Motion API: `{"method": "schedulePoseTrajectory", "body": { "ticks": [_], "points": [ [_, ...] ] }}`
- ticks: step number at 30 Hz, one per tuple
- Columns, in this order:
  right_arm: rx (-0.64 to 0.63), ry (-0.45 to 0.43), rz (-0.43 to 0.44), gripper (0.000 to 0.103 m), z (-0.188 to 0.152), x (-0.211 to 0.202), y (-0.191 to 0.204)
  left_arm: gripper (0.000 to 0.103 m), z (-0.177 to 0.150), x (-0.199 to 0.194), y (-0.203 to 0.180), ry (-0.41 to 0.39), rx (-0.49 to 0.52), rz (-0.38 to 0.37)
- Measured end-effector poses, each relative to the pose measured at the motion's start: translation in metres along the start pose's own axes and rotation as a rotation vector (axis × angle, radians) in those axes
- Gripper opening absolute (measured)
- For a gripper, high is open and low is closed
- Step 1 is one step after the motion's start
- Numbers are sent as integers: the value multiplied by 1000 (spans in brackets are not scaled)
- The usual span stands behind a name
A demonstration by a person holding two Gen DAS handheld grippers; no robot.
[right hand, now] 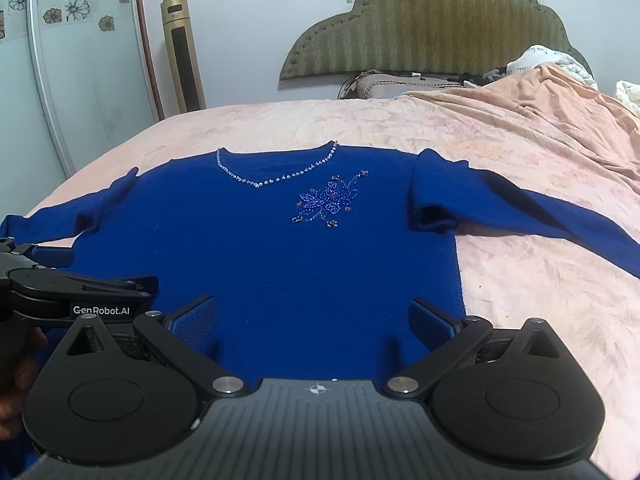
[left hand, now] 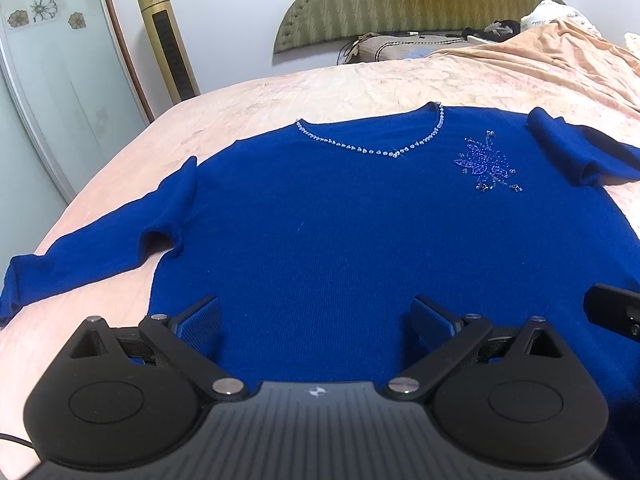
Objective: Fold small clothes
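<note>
Sweater (left hand: 340,220) flat beyond parted grippers (left hand: 316,320)

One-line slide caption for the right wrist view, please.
Open right tool poised above the hem of a blue beaded sweater spread flat on a pink bedspread, sleeves out.

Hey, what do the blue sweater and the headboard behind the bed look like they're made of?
The blue sweater looks like a fine knit, perhaps wool or acrylic: matte, faint vertical ribbing, soft edges. Its neckline trim looks like small shiny beads or rhinestones. The headboard appears upholstered in olive zigzag-patterned fabric with a studded border.
</note>
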State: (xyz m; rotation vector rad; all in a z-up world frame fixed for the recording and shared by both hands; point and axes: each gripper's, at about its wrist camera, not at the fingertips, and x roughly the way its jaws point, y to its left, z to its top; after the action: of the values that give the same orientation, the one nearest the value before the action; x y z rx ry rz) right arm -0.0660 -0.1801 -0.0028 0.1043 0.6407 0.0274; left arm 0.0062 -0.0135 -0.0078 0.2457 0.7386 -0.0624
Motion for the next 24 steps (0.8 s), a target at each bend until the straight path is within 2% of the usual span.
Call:
{"method": "schedulePoseTrajectory", "body": {
  "ticks": [24],
  "points": [
    [-10,13,13,103,-1,2,2,101,-2,3,0,4,11,25]
  ]
}}
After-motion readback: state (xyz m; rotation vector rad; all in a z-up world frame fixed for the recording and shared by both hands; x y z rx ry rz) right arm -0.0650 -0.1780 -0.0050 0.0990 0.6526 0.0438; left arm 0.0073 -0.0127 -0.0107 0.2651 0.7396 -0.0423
